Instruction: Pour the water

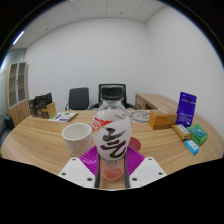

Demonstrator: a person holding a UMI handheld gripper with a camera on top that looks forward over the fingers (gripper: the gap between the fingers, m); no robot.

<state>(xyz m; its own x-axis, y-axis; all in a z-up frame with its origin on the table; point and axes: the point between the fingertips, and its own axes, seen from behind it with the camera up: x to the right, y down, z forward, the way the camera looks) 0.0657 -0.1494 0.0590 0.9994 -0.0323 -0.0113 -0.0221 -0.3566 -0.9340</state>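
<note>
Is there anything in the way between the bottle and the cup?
Nothing visible. The bottle is between the jaws, and the cup stands just beside it on the table with only bare tabletop between them.

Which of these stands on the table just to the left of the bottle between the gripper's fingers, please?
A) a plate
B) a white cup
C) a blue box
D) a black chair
B: a white cup stands on the table left of the bottle, which the gripper holds.
</note>
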